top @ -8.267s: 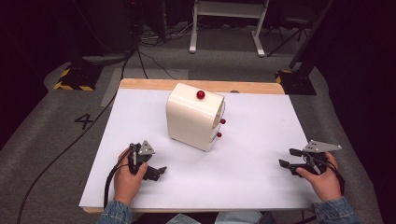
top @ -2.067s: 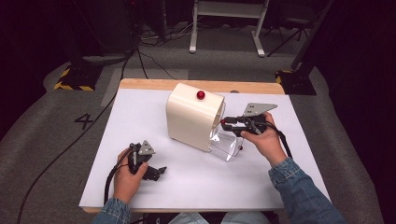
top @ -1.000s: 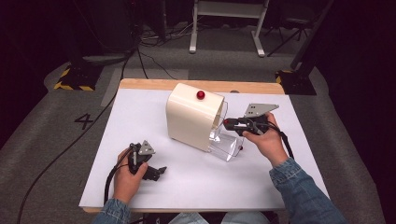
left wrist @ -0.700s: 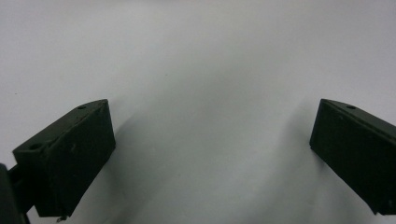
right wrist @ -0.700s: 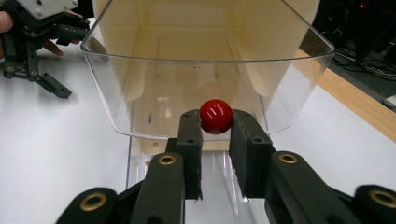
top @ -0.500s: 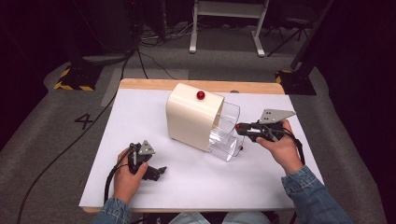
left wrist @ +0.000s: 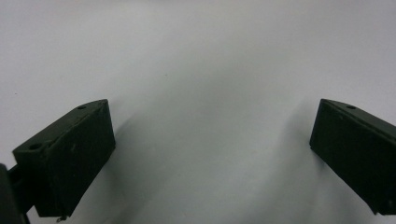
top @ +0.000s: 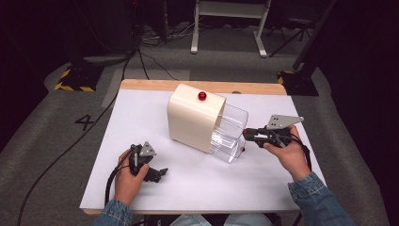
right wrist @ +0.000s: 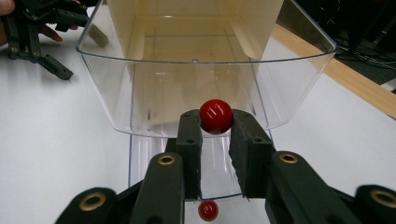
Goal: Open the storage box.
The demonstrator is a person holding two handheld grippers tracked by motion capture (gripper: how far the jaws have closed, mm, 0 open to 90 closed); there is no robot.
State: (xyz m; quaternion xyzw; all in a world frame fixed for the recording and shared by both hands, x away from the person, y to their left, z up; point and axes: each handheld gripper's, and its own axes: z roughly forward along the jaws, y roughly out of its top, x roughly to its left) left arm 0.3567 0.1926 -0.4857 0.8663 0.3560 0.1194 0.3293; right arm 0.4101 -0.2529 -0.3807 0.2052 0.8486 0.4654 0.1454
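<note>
Drawers on a cream plastic rounded cabinet (top: 194, 117) are what's being worked on right now, over on the white-topped table (top: 263, 188). The right gripper (top: 248, 135) is pinching the small red ball knob (right wrist: 216, 115) of the upper clear plastic drawer (right wrist: 205, 84), jaws pressed onto it from both sides. That drawer is sticking well out of the cabinet's right-hand face, toward the person's right hand (top: 289, 155). Below it, the lower clear drawer (top: 230, 149) is poking out too, its own red knob (right wrist: 208, 210) sitting just under the jaws in the right gripper view. Another red knob (top: 202, 96) is sitting on the cabinet's top (a third one, well apart from the gripper).

The left gripper (top: 157, 173) is resting on the table near the front edge, held in the left hand (top: 126, 176), well apart from the cabinet. Its jaws are spread wide with only bare white tabletop between them.
</note>
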